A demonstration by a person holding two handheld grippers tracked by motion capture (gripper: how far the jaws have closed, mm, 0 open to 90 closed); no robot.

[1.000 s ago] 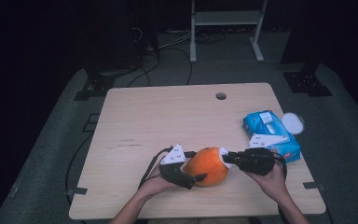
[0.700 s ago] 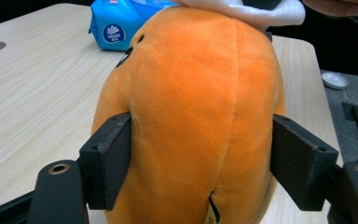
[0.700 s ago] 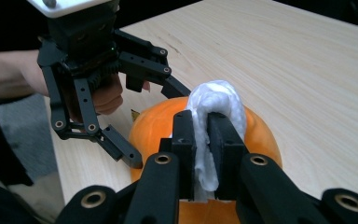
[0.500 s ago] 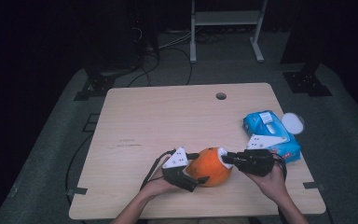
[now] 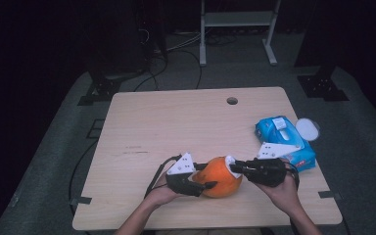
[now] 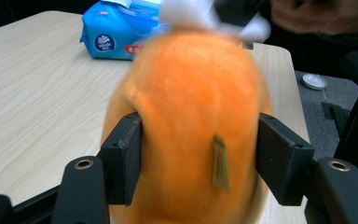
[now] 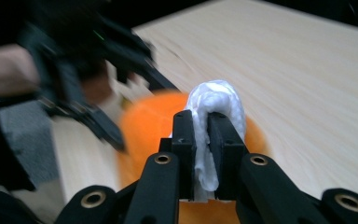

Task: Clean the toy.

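Note:
A round orange fuzzy thing (image 5: 220, 176) with a small tan tag rests near the table's front edge. My left gripper (image 5: 206, 177) reaches it from the left. In the left gripper view its jaws have just been closing, and both pads (image 6: 123, 156) press into the orange thing's (image 6: 191, 116) sides. My right gripper (image 5: 232, 168) comes in from the right, shut on a crumpled white wipe (image 7: 214, 98) that it holds against the top of the orange thing (image 7: 154, 116). The same white wipe (image 6: 186, 11) shows above the orange thing in the left gripper view.
A blue pack of wipes (image 5: 284, 139) lies at the table's right edge, just behind my right hand. A white round lid (image 5: 307, 129) sits beside it. The wooden table (image 5: 176, 122) has a small cable hole (image 5: 232, 101) near its far edge.
The left gripper's jaws have drawn in onto the orange thing. Both hands and the wipe stay about where they were.

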